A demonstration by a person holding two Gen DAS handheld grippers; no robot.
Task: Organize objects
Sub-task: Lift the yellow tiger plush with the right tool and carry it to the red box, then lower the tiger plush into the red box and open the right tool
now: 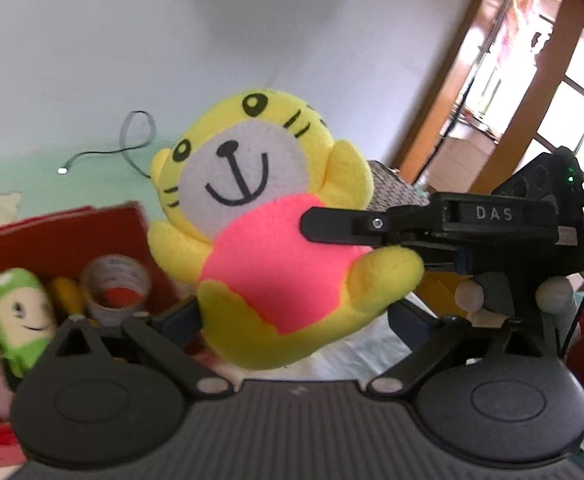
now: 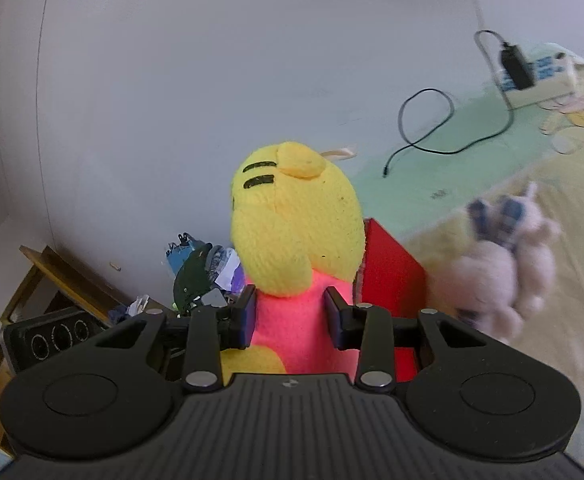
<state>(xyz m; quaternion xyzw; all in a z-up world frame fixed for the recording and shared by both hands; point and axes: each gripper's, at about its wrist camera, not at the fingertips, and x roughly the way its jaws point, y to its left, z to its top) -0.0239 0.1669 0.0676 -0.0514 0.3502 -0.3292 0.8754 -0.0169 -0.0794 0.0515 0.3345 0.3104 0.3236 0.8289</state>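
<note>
A yellow tiger plush with a pink body (image 1: 268, 216) hangs in the air, face toward the left wrist camera. My right gripper (image 2: 290, 320) is shut on its pink body (image 2: 292, 336); in the left wrist view it reaches in from the right (image 1: 323, 228). My left gripper (image 1: 295, 320) stands wide open below the plush, its fingers (image 1: 180, 316) on either side of the lower body without pinching it. A red box (image 1: 64, 244) at the left holds a green plush (image 1: 16, 316) and a tape roll (image 1: 116, 288).
A light green bed sheet (image 2: 451, 168) carries a black cable (image 2: 423, 120) and a charger (image 2: 515, 64). A blurred white plush (image 2: 503, 272) lies at the right. The red box also shows in the right wrist view (image 2: 391, 272). A wooden door (image 1: 531, 80) is at the right.
</note>
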